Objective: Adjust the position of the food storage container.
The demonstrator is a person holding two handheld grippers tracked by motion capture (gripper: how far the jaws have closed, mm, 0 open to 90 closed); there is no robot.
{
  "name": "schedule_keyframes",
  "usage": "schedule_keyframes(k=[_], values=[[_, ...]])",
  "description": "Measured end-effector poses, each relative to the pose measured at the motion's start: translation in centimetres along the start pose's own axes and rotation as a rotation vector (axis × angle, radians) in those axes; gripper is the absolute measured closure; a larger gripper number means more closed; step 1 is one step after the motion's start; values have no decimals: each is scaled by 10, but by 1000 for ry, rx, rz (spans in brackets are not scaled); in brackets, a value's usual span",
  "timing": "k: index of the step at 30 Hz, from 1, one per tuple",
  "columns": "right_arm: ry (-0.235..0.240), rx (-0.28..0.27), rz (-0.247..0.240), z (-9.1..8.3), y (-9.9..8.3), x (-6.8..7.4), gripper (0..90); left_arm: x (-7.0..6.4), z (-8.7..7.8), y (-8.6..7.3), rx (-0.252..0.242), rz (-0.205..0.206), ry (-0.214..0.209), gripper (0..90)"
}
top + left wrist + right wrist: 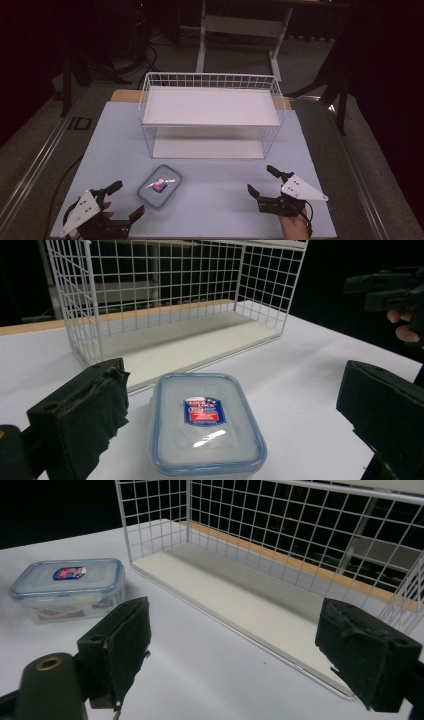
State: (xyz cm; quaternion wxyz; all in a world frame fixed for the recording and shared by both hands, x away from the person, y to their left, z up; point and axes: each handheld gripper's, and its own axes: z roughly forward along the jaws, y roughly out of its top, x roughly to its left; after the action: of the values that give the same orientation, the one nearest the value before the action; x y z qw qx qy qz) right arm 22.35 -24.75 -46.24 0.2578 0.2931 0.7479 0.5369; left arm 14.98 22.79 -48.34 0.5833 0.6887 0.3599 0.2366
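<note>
— What stood on the tabletop (310, 165) from where you were?

— Biggest was the white wire rack (210, 112), set toward the far edge with its open front facing the person. Its lower shelf (207, 148) lay bare, and a broad strip of pale surface ran between the rack's front edge and the near edge.

— And the box?

— The clear lidded container (160, 186) sat flat, left of centre, near the front of the rack but apart from it, blue-rimmed lid on, a red and blue label on top.

— The grippers?

— The left gripper (125, 200) hovered just beside the container at the near left corner, jaws spread wide, nothing between them. The right gripper (262, 181) was well apart to the right, jaws wide too, holding nothing, with open surface all around it.
</note>
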Motion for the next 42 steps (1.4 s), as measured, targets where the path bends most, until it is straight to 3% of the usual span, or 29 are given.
schedule_keyframes(k=[5,8,9,10,12,14,17,20,22,23,24,27,29,31,36,42], values=[[0,4,-4,0,0,3,145,-1,-1,2,-22,-49,-14,10],[-8,-3,4,-1,1,3,145,-3,-3,5,-5,-84,-22,10],[-6,-5,8,-2,1,3,145,-4,-5,7,28,-99,-30,10],[-6,-8,6,-2,2,3,144,-7,-6,9,64,-86,24,9],[-7,-13,2,-2,2,4,145,-7,-8,10,93,-64,2,10],[-5,-10,1,-1,3,4,145,-6,-6,11,199,-54,14,10],[1,-9,-1,-1,3,5,145,-1,-6,9,296,-56,21,32],[6,-17,1,-1,4,5,145,3,-4,5,381,-54,3,205],[6,-18,0,-2,4,5,145,5,1,0,438,-43,2,398],[7,-18,0,-1,4,5,145,7,4,-3,464,-41,-1,432],[4,-18,0,-1,4,5,146,8,7,-6,490,-37,3,529],[-4,-10,-8,-1,3,6,147,10,17,-14,525,-49,-18,751],[8,-5,-1,0,2,6,147,9,26,-18,557,-44,-12,836],[16,-1,7,1,1,5,147,10,31,-21,575,-21,18,858],[24,-7,1,-1,2,6,147,19,40,-18,565,-12,85,882],[25,-1,1,0,2,6,147,32,52,-14,529,9,119,900]])
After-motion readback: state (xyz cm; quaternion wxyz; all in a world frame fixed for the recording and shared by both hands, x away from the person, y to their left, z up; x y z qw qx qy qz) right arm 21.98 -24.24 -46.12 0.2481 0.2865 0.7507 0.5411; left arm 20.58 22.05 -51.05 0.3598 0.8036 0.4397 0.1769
